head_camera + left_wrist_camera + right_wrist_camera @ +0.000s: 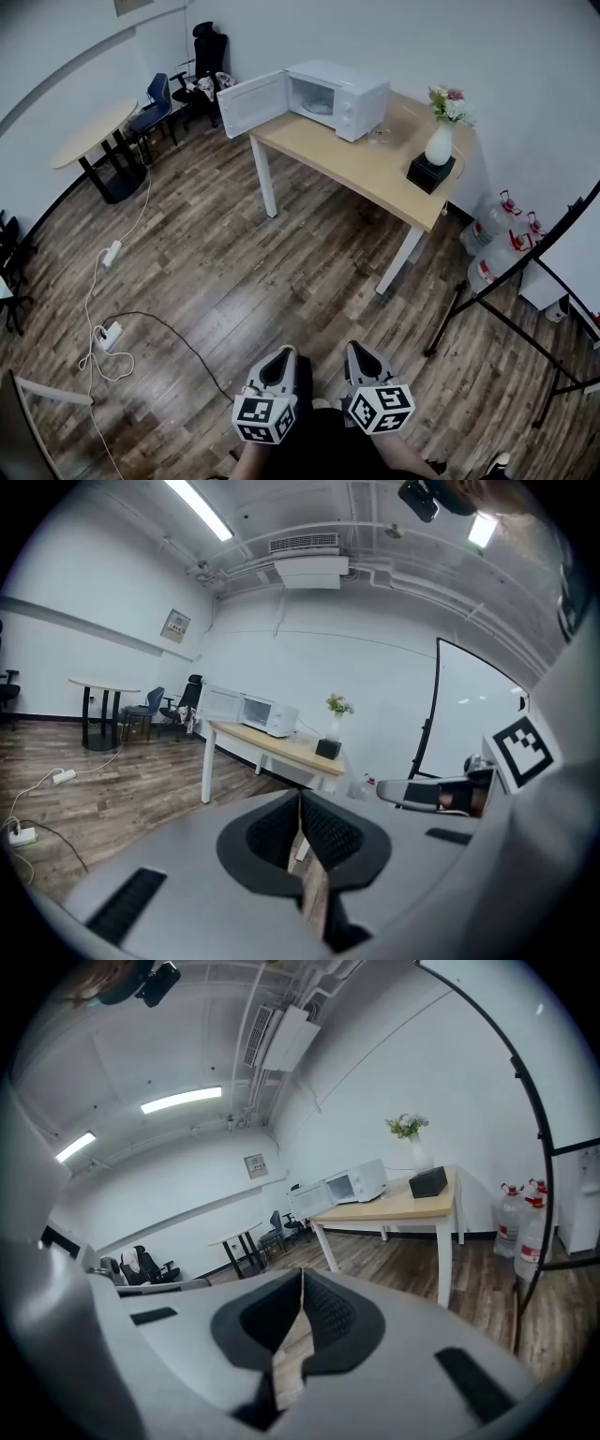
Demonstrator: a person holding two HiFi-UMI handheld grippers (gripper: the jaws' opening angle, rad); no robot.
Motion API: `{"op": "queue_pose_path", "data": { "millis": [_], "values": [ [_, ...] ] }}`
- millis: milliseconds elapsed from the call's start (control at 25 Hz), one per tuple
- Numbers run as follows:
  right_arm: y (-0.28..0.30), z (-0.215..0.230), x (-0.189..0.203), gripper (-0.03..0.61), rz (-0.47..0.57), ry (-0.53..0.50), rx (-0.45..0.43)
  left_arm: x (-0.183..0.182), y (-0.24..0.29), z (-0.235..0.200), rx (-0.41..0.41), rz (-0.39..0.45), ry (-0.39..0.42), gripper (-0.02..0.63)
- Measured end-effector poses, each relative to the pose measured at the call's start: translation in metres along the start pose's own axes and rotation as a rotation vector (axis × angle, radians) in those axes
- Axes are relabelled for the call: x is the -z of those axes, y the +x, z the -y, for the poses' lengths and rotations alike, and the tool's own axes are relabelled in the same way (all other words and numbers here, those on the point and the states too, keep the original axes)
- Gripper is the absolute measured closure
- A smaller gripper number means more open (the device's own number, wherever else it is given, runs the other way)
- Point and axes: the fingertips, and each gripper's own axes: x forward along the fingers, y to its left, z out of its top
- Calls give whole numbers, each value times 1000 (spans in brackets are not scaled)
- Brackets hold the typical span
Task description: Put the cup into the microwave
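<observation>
The white microwave [337, 94] stands on the far left end of a light wooden table [375, 169], with its door [251, 101] swung open to the left. A small clear thing [379, 138] lies beside it on the tabletop; it is too small to tell whether it is the cup. My left gripper [280, 356] and right gripper [360, 351] are side by side low in the head view, over the wooden floor and far from the table. Both are shut with nothing between their pads. The microwave [270, 714] shows far off in the left gripper view, and the microwave [361, 1181] likewise in the right gripper view.
A white vase of flowers [441, 131] sits on a black box [429, 172] at the table's right end. Water bottles [497, 253] and a black stand's legs [506, 323] are to the right. A round table [94, 131], chairs [155, 105] and floor cables [111, 334] are on the left.
</observation>
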Motion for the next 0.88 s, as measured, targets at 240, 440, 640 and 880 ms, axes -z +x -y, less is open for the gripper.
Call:
{"op": "queue_pose_path", "data": {
  "millis": [240, 440, 640, 880],
  "values": [
    [14, 3, -6, 584, 30, 14, -12, 1, 12, -12, -2, -9, 4, 607],
    [37, 9, -17, 584, 17, 5, 12, -14, 31, -26, -15, -6, 16, 607],
    [68, 15, -34, 584, 37, -11, 29, -30, 54, -48, -35, 1, 20, 607],
    [108, 24, -50, 584, 37, -9, 47, -48, 82, -79, -59, -4, 13, 607]
  ]
}}
